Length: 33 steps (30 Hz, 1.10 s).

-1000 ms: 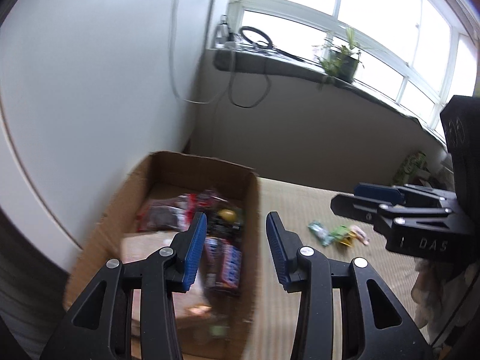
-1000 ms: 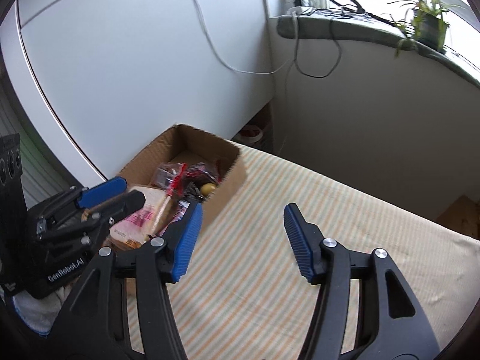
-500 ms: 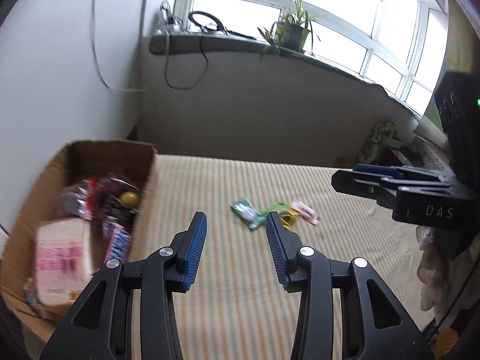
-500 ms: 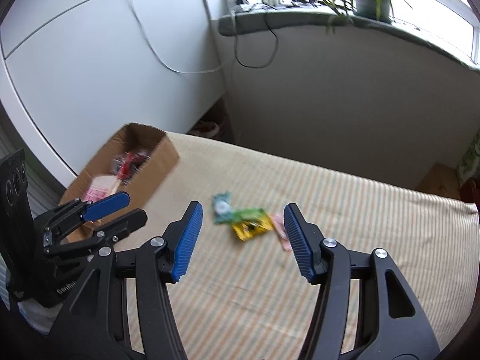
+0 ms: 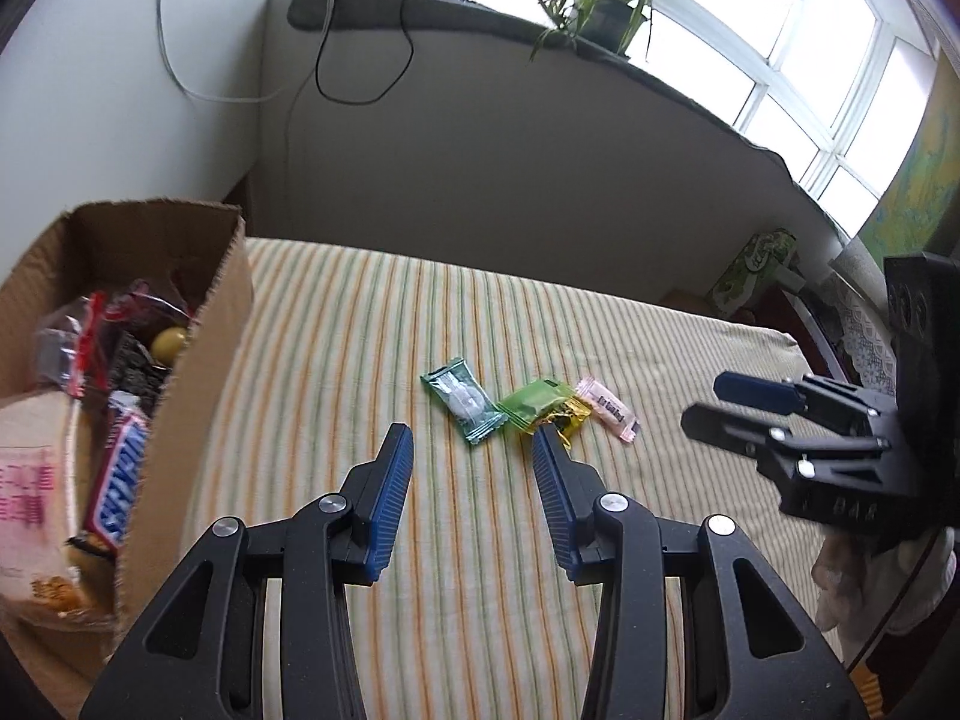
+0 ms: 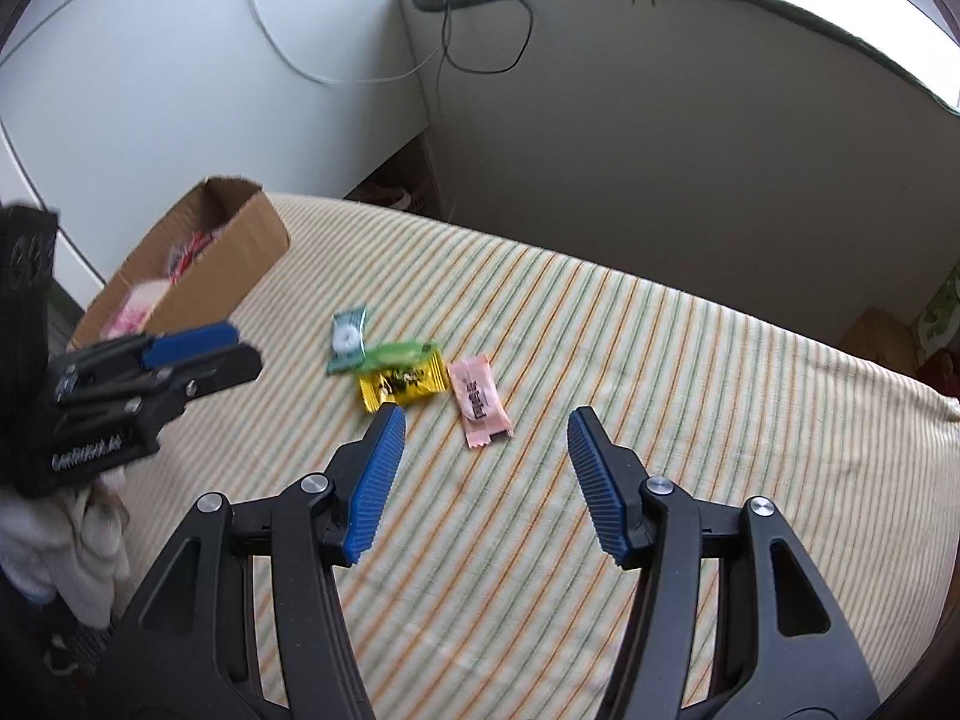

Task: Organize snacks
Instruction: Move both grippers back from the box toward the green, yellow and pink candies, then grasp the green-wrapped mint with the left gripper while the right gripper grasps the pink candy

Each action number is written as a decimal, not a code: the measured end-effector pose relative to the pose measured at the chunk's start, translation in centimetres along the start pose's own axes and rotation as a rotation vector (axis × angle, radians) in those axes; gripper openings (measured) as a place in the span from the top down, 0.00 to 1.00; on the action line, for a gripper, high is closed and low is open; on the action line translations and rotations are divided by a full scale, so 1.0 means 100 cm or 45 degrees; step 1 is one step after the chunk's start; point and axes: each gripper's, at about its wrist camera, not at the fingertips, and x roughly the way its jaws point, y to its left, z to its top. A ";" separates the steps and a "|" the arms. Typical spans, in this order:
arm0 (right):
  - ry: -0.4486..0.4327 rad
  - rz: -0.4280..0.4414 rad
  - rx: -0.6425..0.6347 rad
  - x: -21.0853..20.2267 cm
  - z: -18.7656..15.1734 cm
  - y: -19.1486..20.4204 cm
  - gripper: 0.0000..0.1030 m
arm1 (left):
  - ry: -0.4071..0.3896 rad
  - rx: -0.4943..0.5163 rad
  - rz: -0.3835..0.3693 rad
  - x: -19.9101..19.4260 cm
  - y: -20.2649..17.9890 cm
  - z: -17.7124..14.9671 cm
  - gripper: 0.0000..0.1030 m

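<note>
We hold the left claw (image 5: 473, 441) and the right claw (image 6: 487, 429) above a striped cloth-covered surface (image 5: 600, 540), probably a bed, though we cannot tell for certain. Both claws stand open and empty; the right one is spread wider than the left. Four loose snacks lie in one cluster near the middle of the surface: one dark green packet (image 5: 462, 399), one light green packet (image 5: 534, 402), one yellow packet (image 6: 403, 387) and one pink packet (image 6: 480, 401). The light green packet overlaps the yellow one, the dark green packet touches the light green one, and the pink packet lies just beside the yellow one, whether touching it we cannot tell. One cardboard box (image 5: 210, 372) sits at the left edge of the surface, well apart from the cluster, with its top open. It already contains several wrapped snacks, including one Snickers bar (image 5: 120, 492) and one pale bag with pink print (image 5: 30, 480); we cannot count the remainder. Bare striped cloth lies between the box wall and the cluster, and more of it extends to the right of the pink packet as far as the right-hand edge. The far edge of the surface meets a grey wall (image 6: 660, 150) under a windowsill bearing at least one potted plant (image 5: 606, 18).
</note>
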 end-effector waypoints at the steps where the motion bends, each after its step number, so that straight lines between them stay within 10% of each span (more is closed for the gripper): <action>1: 0.005 0.002 -0.012 0.003 -0.001 -0.001 0.43 | 0.003 -0.006 0.007 0.002 0.000 0.001 0.61; 26: 0.071 -0.052 -0.165 0.064 0.002 0.011 0.43 | 0.071 0.061 0.135 0.060 -0.019 0.011 0.62; 33: 0.075 -0.070 -0.199 0.064 0.002 0.012 0.50 | 0.074 0.074 0.134 0.057 -0.013 0.011 0.76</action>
